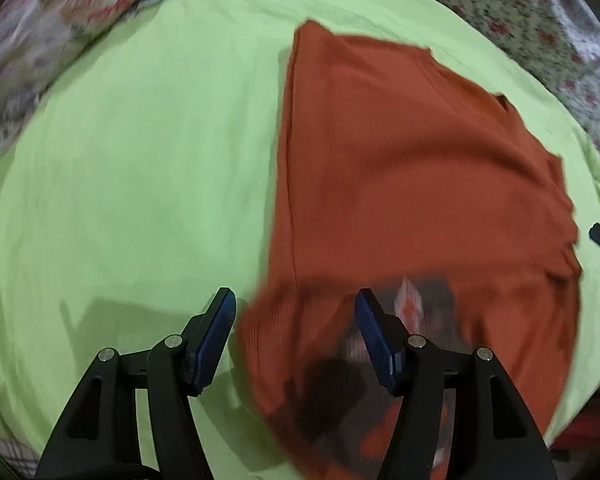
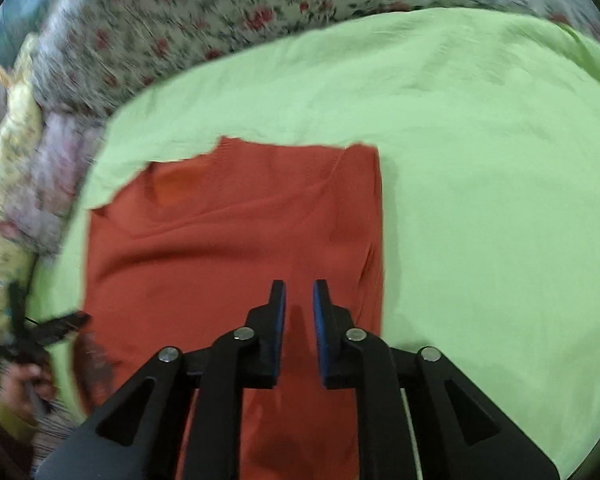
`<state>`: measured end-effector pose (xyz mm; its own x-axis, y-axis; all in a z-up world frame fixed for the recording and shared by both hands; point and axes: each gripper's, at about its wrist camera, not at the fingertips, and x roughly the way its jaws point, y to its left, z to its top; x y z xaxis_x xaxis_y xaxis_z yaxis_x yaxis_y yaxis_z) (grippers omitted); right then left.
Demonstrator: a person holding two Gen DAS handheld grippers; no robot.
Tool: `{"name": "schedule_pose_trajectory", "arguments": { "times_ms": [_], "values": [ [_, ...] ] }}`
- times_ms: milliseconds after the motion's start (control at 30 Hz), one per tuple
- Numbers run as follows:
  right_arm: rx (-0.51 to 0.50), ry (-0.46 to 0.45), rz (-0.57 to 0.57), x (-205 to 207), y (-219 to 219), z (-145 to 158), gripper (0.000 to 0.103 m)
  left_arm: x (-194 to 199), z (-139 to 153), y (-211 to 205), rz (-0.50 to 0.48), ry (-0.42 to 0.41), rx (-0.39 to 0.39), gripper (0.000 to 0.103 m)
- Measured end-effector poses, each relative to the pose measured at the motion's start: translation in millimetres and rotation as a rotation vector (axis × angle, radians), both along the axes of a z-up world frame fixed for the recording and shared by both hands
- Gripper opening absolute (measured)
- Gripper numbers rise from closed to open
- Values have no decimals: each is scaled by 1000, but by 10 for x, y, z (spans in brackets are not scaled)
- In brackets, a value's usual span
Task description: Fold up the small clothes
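Centre of both frames: orange shirt [image 2: 236, 240] partly folded on green sheet [image 2: 480, 200], further folds pending; left gripper [image 1: 296, 304] wide, empty; right gripper [image 2: 299, 292] narrowly parted, empty.

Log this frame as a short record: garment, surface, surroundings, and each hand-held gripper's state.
garment: orange shirt, partly folded, lying flat with one long straight folded edge
surface: green sheet
surroundings: floral bedding along the far edge of the sheet
left hand-held gripper: open, above the shirt's near edge, nothing between the pads
right hand-held gripper: narrow gap, over the shirt, no cloth gripped
image quality: motion blur in both views
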<state>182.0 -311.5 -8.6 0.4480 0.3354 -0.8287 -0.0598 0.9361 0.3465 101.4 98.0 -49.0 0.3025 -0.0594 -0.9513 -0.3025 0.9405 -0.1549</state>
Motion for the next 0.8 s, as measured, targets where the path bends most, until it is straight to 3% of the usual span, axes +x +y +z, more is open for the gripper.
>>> {"name": "schedule_pose_trajectory", "arguments": {
  "times_ms": [67,167,267,367,467,533,633,700,800],
  "values": [
    [32,-7,-21,-365,36,75,36,-216,5,-44,-10,14,-25,63],
    [48,11,-45,-848,121,82,37,-574,-8,-121,-20,25,-83,65],
    [54,40,-73,-1280,211,-14,37,-871,-78,-269,-22,57,-226,67],
    [76,67,-96,-1685,156,-63,37,-979,-118,-437,-43,82,-291,68],
    [97,93,-121,-1929,182,-125,37,-999,-190,-693,-56,117,-295,79],
    [104,103,-134,-2091,176,-150,37,-957,-262,-835,-68,143,-240,79],
    [106,126,-131,-2267,262,-207,37,-906,-319,-986,-124,155,-149,71],
    [94,131,-129,-2357,305,-216,38,-964,-292,-994,-172,133,-98,52],
    [104,137,-126,-2517,366,-238,43,-1146,-287,-815,-174,114,-146,40]
  ]
}}
